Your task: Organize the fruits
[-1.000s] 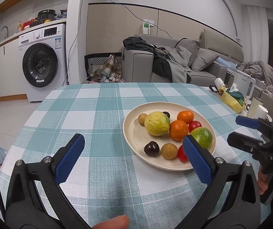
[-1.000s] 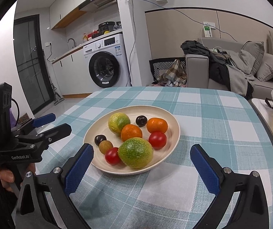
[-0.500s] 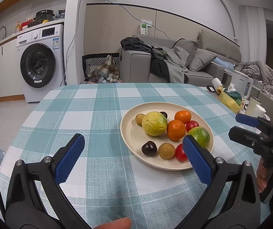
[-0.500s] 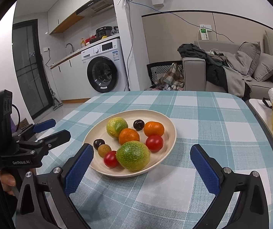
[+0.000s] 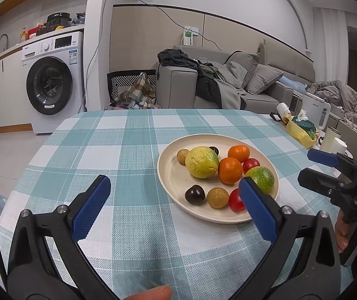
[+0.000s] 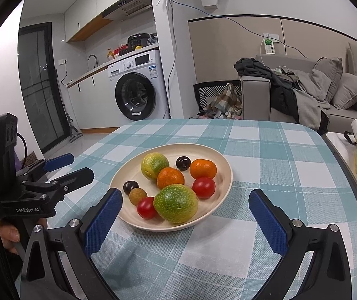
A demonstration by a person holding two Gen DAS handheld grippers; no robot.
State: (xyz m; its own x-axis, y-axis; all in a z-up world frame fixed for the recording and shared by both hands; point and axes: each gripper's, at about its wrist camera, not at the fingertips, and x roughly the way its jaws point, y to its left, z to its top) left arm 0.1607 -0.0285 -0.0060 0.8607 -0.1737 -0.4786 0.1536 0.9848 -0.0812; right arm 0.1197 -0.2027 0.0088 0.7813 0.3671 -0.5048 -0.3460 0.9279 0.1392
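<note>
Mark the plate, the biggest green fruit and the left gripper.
plate (image 6: 218, 165), right wrist view, bare far rim.
biggest green fruit (image 6: 176, 203), right wrist view, middle of its skin.
left gripper (image 5: 173, 198), left wrist view, midway between its open fingertips.

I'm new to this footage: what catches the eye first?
A cream plate of bright fruit sits mid-table on the teal checked cloth, with a big green-yellow citrus nearest the right camera. Both grippers, left gripper and right gripper, hover open and empty.
</note>
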